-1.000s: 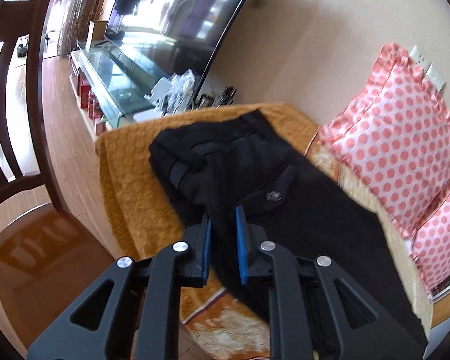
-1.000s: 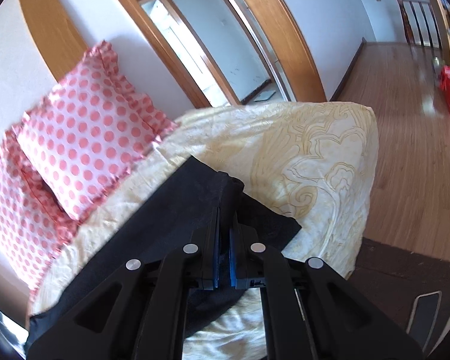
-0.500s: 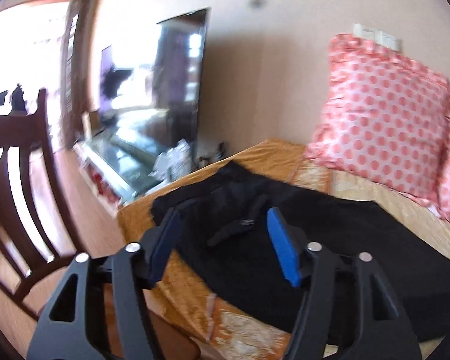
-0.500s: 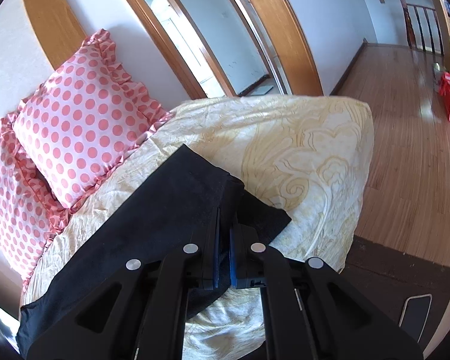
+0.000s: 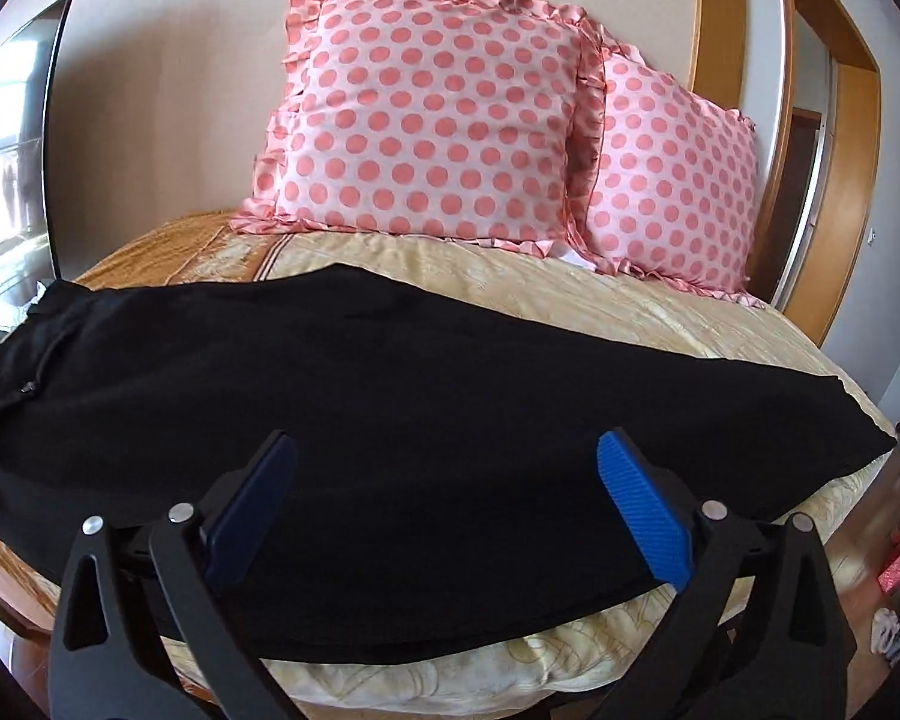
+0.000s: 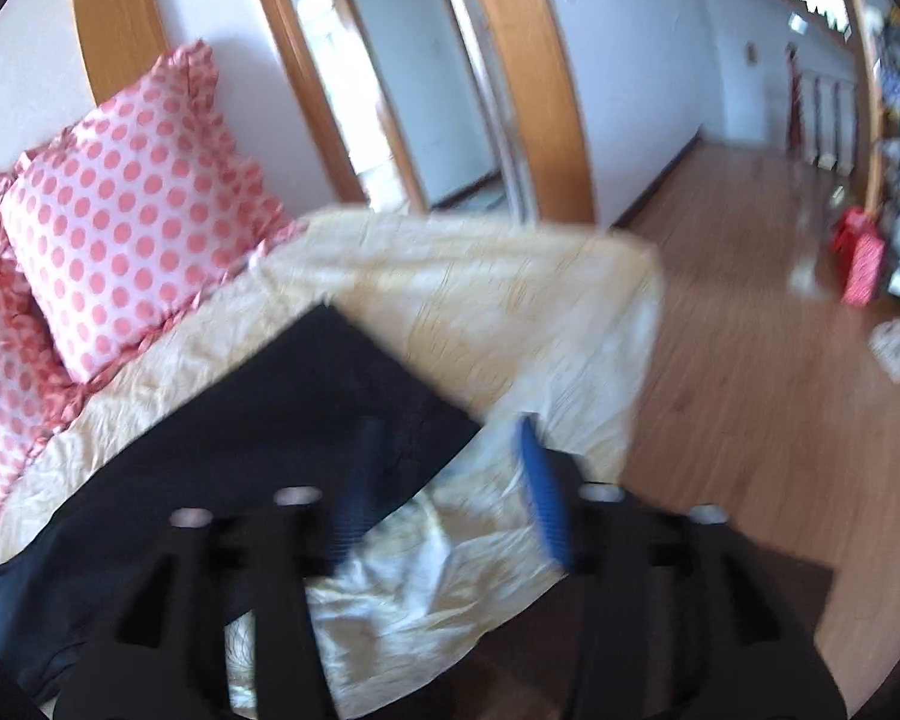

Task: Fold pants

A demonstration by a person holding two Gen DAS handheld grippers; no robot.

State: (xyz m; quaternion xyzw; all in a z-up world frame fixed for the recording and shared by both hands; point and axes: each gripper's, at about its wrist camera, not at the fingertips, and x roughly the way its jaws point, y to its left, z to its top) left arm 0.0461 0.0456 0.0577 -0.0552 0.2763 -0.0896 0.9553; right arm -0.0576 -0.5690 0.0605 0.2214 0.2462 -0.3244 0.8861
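Black pants [image 5: 426, 420] lie spread lengthwise across the bed [image 5: 660, 312], already doubled leg on leg by the look of it. They pass directly ahead of and under the left hand-held gripper [image 5: 447, 501], running off to both sides of it.

Left hand-held gripper: fingers spread wide, nothing between them, poised above the middle of the garment. The waist end, with a small button or stud, lies far to its left; the hem end tapers away to its right.

Right hand-held gripper [image 6: 450, 480]: also parted, holding nothing. This view is motion-blurred. The hem corner [image 6: 450, 420] sits just ahead of its left finger; bare yellow bedcover lies under its right finger.

Two pink dotted pillows [image 5: 438, 114] stand beyond the pants, well clear of both tools.

Handling, as we judge it:
- Soft, limp knit or fleece; light; no stiffness to hold a shape. It will sag and drape from whatever points we pinch.
- Matte surface, likely grippy against the ribbed blue pads, not slippery.
- Two layers: pinch both together or the under leg will lag.
- Bedcover is loose and wrinkled; a deep pinch risks catching it too.

Where to take hold: hem corners with the right tool, the near long edge or waistband with the left, then carry hem toward waist.
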